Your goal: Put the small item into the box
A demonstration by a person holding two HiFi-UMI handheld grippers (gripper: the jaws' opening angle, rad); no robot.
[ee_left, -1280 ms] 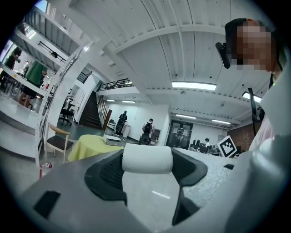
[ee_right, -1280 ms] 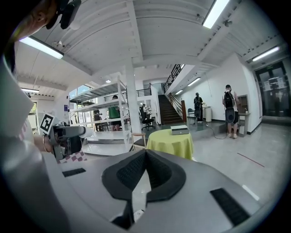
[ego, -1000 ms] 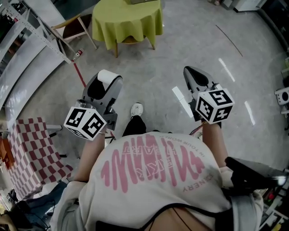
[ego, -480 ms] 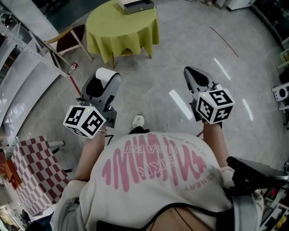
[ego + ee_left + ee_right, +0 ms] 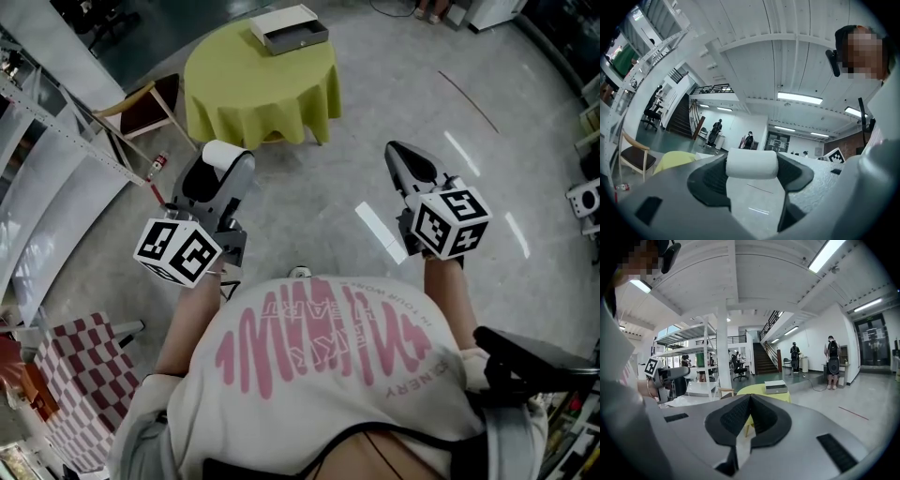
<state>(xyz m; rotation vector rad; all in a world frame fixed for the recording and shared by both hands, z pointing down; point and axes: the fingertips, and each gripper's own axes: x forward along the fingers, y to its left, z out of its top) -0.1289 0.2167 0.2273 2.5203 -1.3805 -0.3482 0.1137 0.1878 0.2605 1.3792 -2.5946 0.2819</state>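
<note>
Lying crosswise in the left gripper's (image 5: 223,159) clamped jaws: white roll (image 5: 752,163), long axis jaw to jaw, ends hidden by pads. Right gripper (image 5: 749,401) closed, empty. Box (image 5: 289,28) well ahead.

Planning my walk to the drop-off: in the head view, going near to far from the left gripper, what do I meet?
The left gripper holding the white roll → yellow-green table → box at its far side.
</note>
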